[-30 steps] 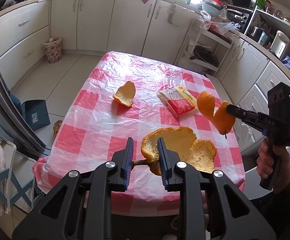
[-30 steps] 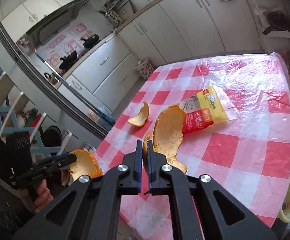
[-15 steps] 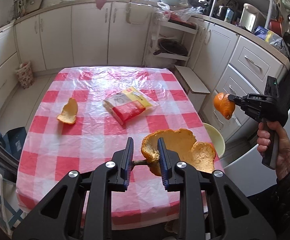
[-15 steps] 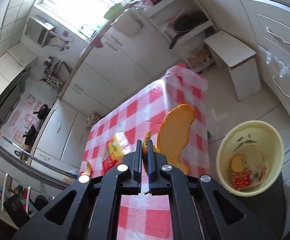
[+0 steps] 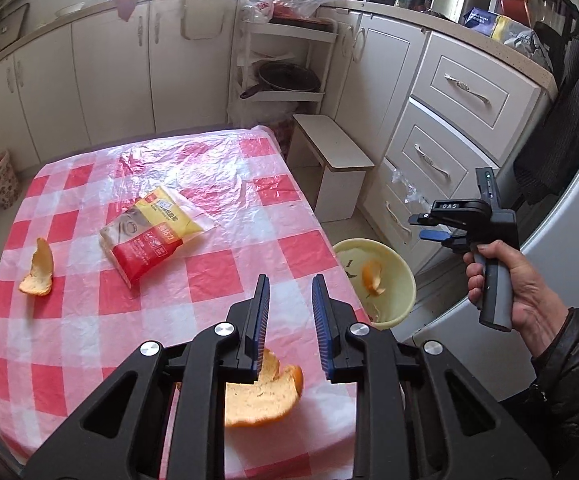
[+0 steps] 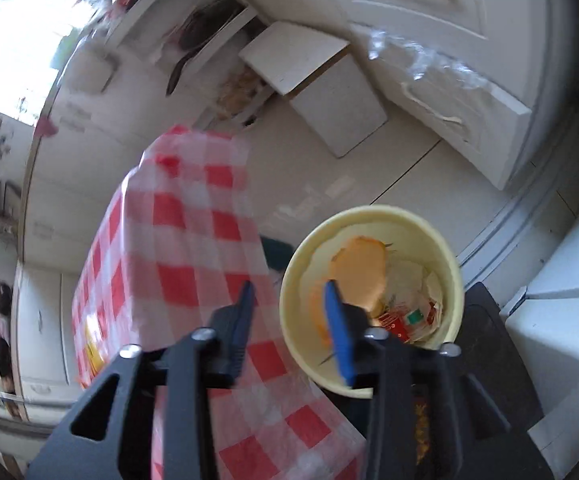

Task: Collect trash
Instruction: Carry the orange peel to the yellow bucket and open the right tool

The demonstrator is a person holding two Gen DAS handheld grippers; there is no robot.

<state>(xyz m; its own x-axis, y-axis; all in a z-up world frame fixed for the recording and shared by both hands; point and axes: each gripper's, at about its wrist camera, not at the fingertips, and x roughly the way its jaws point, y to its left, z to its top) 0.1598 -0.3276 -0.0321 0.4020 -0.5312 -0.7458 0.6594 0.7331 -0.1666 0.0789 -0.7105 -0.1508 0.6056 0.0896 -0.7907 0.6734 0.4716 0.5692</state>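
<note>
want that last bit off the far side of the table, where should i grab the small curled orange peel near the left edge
Grip the small curled orange peel across its thin upright wall, coming down from above. It stands on edge on the red-and-white checked tablecloth with its pale inside facing right, so one finger goes on the pale side and one on the orange back. Pinching the lower, broader end should hold better than the narrow top tip.

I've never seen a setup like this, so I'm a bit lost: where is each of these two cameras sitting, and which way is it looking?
Left wrist view: sits on the left claw, looking across the checkered table toward the cabinets; shows the open left claw, the right claw and the person's right hand.
Right wrist view: sits on the right claw, looking down at the yellow bin beside the table; shows only its own open claw.
Shared: table, bin, orange peel in bin.
</note>
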